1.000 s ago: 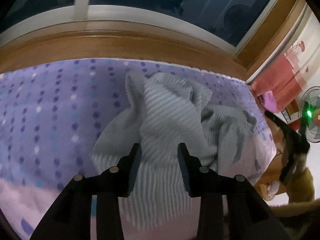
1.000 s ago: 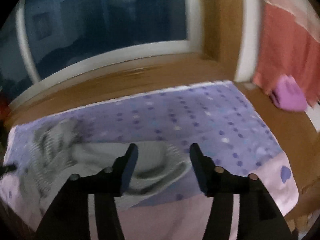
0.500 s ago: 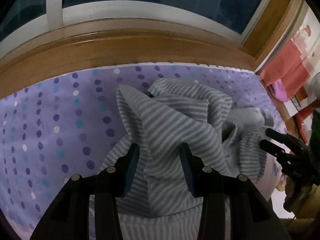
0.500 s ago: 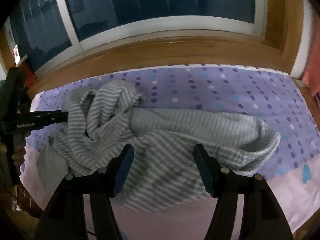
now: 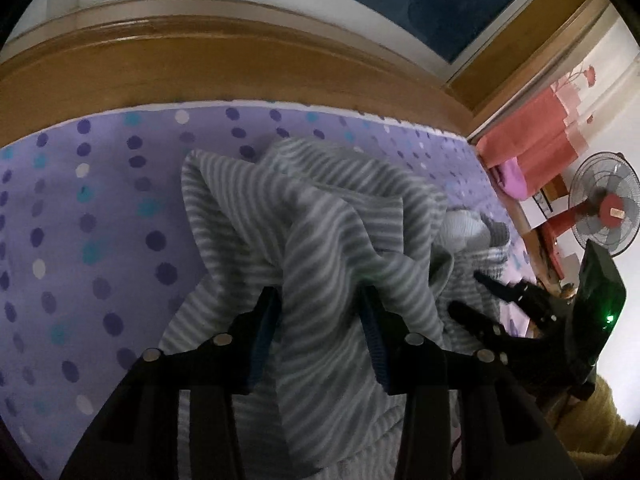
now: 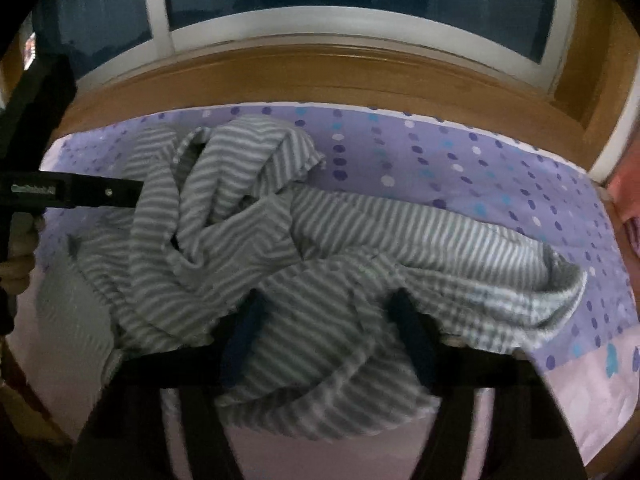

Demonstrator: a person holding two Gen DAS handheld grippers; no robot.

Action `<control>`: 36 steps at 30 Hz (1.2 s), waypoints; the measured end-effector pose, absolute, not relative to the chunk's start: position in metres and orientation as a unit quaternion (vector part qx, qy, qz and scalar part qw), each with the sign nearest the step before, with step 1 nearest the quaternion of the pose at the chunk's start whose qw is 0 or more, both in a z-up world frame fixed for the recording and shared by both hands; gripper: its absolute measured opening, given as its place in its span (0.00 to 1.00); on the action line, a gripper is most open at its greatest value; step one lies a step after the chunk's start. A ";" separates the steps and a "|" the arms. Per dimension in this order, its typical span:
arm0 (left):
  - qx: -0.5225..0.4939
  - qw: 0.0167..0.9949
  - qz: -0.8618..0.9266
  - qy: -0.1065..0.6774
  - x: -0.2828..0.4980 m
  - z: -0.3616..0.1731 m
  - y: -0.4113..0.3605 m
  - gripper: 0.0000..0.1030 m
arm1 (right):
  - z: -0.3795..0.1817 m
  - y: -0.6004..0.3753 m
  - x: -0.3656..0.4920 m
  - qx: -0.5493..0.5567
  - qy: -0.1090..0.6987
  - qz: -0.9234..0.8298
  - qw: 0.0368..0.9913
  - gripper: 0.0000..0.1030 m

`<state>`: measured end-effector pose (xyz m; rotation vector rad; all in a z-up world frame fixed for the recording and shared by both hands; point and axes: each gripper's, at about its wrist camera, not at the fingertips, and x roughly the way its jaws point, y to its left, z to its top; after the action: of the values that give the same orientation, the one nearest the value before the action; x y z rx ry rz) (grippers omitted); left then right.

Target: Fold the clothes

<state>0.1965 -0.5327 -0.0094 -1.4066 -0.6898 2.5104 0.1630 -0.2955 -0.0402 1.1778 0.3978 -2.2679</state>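
Observation:
A grey-and-white striped garment (image 5: 320, 220) (image 6: 400, 240) lies crumpled on a purple dotted bedsheet (image 5: 100, 220) (image 6: 480, 168). My left gripper (image 5: 320, 316) is closing, and a raised fold of the garment fills the gap and touches both pads. In the right wrist view the left gripper (image 6: 138, 196) reaches into the garment's left side. My right gripper (image 6: 326, 316) is pressed down into the garment's near edge. Its jaws are closing but stand wide, with cloth lying loose between them. The left wrist view shows the right gripper (image 5: 464, 290) at the garment's right side.
A wooden ledge (image 5: 200, 68) and a dark window run behind the bed. Beyond the bed's right end stand a fan (image 5: 604, 208), a red curtain (image 5: 532, 136) and a pink item (image 5: 512, 178). A hand (image 6: 16, 272) holds the left gripper.
Both grippers have come down and forward onto the garment. The right gripper swung left from bare sheet to the cloth's near edge. The left gripper's fingers now sit around a raised fold.

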 end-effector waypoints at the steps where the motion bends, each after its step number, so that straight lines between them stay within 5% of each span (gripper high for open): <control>1: -0.468 0.092 0.848 -0.232 0.201 -0.006 -0.533 0.22 | -0.039 -0.293 0.163 0.438 0.139 -0.846 0.271 0.25; 3: -0.460 0.085 0.855 -0.226 0.210 0.003 -0.530 0.12 | -0.034 -0.285 0.161 0.434 0.118 -0.851 0.271 0.10; 5: -0.451 0.077 0.861 -0.221 0.221 0.013 -0.526 0.10 | -0.026 -0.276 0.161 0.426 0.099 -0.856 0.274 0.07; 17: -0.403 0.055 0.891 -0.205 0.304 0.078 -0.447 0.09 | 0.042 -0.163 0.186 0.339 -0.005 -0.904 0.261 0.05; 28: -0.467 0.039 0.860 -0.205 0.338 0.047 -0.384 0.10 | 0.015 -0.041 0.154 0.362 -0.023 -0.921 0.141 0.02; 36: -0.467 -0.045 0.860 -0.201 0.364 0.056 -0.397 0.29 | -0.001 -0.077 0.173 0.401 0.000 -0.891 0.212 0.05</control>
<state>0.3642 -0.3968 0.0557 -1.5121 -0.6516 2.7804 0.1734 -0.0766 -0.0015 1.1146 -0.0008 -2.4759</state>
